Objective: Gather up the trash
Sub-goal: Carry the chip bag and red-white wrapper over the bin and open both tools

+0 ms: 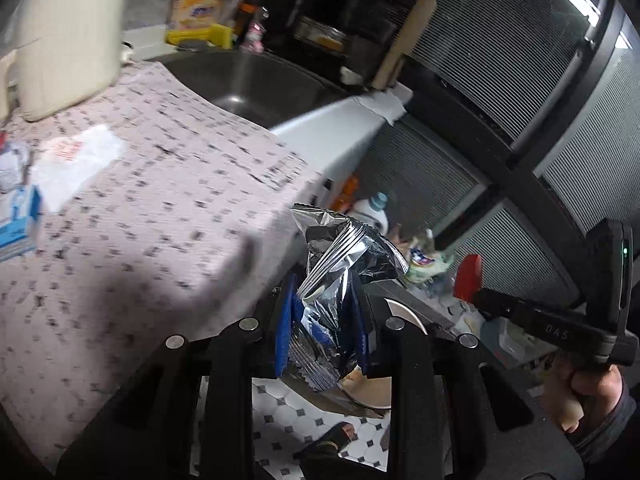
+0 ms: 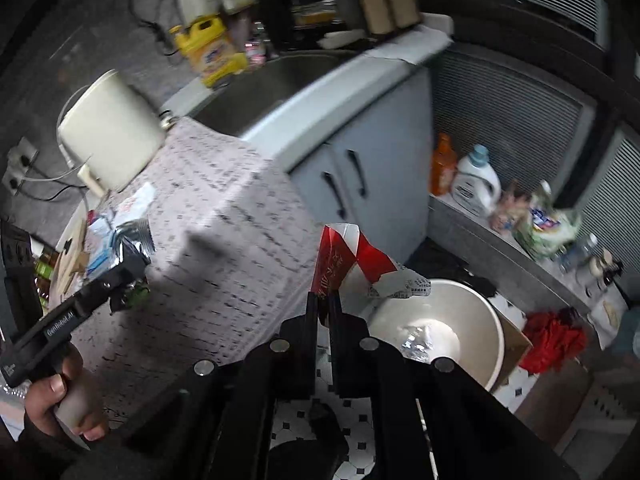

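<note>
My left gripper [image 1: 322,312] is shut on a crumpled silver and blue foil wrapper [image 1: 340,272], held just past the edge of the patterned countertop [image 1: 152,208]. My right gripper [image 2: 324,308] is shut on a red and white paper wrapper [image 2: 348,256], held beside the rim of a white bin [image 2: 486,316] on the floor. A silver foil scrap [image 2: 416,342] lies inside the bin. The right gripper with its red wrapper also shows in the left wrist view [image 1: 470,276]. More wrappers and paper [image 2: 116,232] lie on the counter's left end.
A cream kettle [image 2: 112,140] stands on the counter beside a steel sink [image 2: 288,76] and a yellow detergent jug [image 2: 212,52]. Bottles [image 2: 476,180] line a low ledge at the right. A red cloth [image 2: 552,340] and a cardboard box [image 2: 516,348] sit by the bin.
</note>
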### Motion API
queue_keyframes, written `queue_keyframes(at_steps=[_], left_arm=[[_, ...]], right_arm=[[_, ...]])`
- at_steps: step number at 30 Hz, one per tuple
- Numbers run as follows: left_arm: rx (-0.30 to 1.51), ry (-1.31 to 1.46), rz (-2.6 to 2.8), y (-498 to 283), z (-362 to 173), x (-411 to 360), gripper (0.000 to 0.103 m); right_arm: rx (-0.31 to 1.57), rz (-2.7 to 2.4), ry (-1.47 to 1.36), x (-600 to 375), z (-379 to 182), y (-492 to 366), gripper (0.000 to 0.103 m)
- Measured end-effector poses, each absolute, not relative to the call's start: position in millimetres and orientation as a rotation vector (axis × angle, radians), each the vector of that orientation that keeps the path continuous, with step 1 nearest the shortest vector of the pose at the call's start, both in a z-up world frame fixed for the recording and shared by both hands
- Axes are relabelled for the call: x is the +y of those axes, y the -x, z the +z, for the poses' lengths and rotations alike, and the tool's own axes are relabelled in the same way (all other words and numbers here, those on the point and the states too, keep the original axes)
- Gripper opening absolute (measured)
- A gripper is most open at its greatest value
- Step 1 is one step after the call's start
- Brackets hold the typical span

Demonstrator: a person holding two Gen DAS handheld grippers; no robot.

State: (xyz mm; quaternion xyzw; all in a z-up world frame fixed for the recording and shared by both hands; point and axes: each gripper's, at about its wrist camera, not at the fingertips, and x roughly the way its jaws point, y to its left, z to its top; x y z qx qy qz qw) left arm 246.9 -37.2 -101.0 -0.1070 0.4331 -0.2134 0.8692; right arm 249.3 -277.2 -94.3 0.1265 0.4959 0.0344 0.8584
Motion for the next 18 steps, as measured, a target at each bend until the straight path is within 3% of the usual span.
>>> queue_keyframes(at_steps=[9,11,12,18], left_arm=[[0.988,0.130,-0.580,-252,-124,-123,0.026],[1.002,0.112,-0.596,-254,-129,-138,0.026],[1.008,0.106,-0.603,-253,-132,-143,0.026],[1.053,0.076,-0.632,-251,-155,-180,0.026]], right_arm=[[1.074,-0.016,-0.393,-349,-116,-209,0.011],[1.080,0.008,-0.436,-360,-121,-204,0.035],[1.079,0.007,-0.444,-365,-123,-201,0.059],[1.055,-0.066,-0.483,-402,-129,-181,0.060]])
